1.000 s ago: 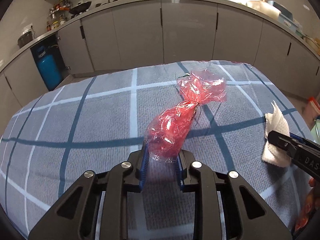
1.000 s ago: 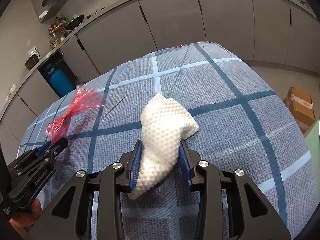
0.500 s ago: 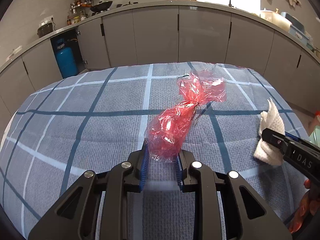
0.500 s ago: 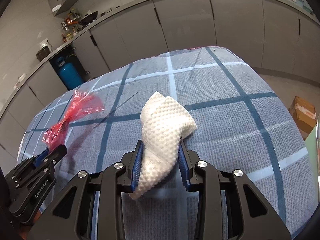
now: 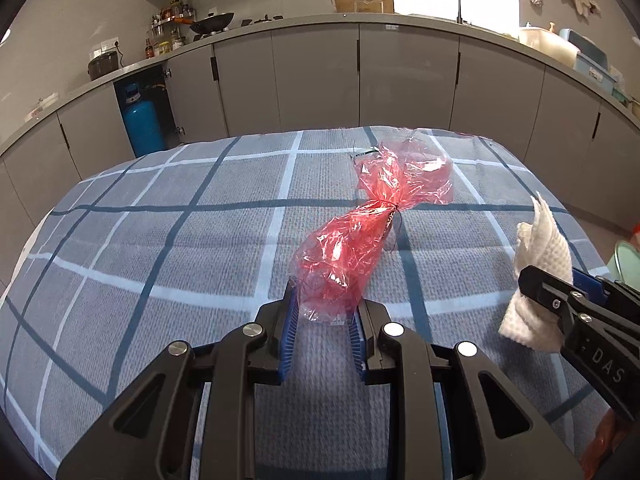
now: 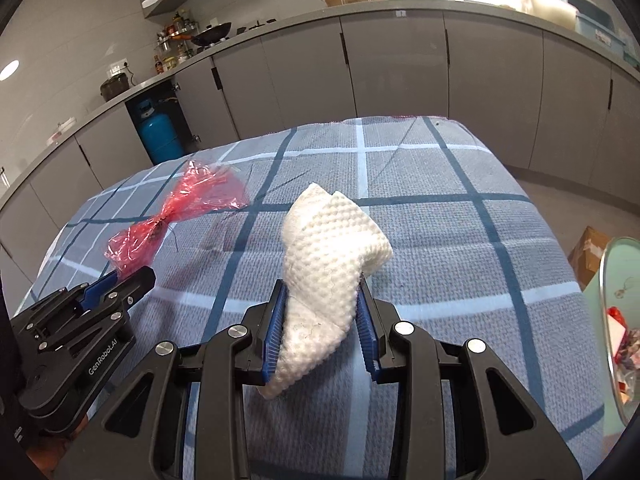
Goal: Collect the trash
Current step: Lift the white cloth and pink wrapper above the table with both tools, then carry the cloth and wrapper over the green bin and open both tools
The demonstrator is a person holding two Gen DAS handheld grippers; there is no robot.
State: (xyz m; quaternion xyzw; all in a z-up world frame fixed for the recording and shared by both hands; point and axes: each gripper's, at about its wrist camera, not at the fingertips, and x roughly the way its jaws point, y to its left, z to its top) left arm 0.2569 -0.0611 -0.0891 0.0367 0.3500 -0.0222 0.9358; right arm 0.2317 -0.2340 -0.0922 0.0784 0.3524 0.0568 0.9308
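My left gripper (image 5: 323, 307) is shut on the end of a red cellophane wrapper (image 5: 360, 232), tied at its middle, held up over the blue checked tablecloth (image 5: 160, 240). My right gripper (image 6: 320, 300) is shut on a crumpled white paper towel (image 6: 328, 248), also held above the cloth. The wrapper shows in the right wrist view (image 6: 176, 216) at the left, with the left gripper (image 6: 136, 276) below it. The towel shows in the left wrist view (image 5: 540, 256) at the right edge.
A pale green bin (image 6: 618, 320) with trash inside stands past the table's right edge. A cardboard box (image 6: 588, 252) lies on the floor beyond it. Grey kitchen cabinets (image 5: 400, 80) and a blue gas cylinder (image 5: 142, 120) stand behind the table.
Both grippers have risen and tilted up with their trash, so more of the counter shows. The bin has come into the right wrist view. Both grips are unchanged.
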